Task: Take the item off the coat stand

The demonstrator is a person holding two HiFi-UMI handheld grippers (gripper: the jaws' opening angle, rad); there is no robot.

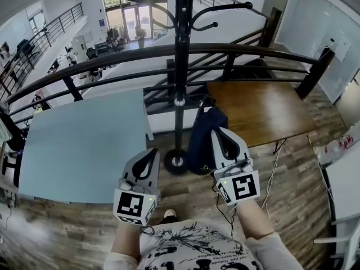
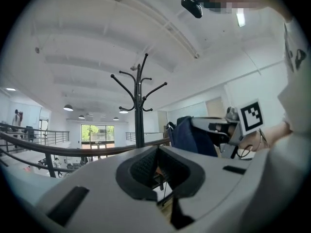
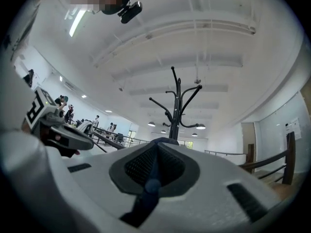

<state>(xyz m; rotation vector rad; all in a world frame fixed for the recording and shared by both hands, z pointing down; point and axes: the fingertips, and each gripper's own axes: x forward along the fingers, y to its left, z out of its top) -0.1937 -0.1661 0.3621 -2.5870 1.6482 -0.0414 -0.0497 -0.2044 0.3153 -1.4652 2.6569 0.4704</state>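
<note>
The bag (image 1: pixel 201 142), dark blue, hangs from the right tongs (image 1: pixel 221 136), just right of the stand (image 1: pixel 181 66) and low down near its base. It is no longer on any arm: the hooks (image 1: pixel 225 7) at the top are bare. The right tongs are closed almost fully on a thin blue strap (image 3: pixel 151 178), which runs down between the pads in the right gripper view. Gripping the strap and not the body lets the bag dangle freely below, so its weight pulls straight down and cannot twist out of the pads.

The left tongs (image 1: pixel 151 157) are held level on the near left of the pole, closed, with nothing between the pads. They seem to be kept out of the way, since one grip carries the load.

By my reading the lift-off is done and the bag only needs carrying clear. The strap is narrow, so a swing against the pole could tug it loose; a slow move toward the near side looks safest.
</note>
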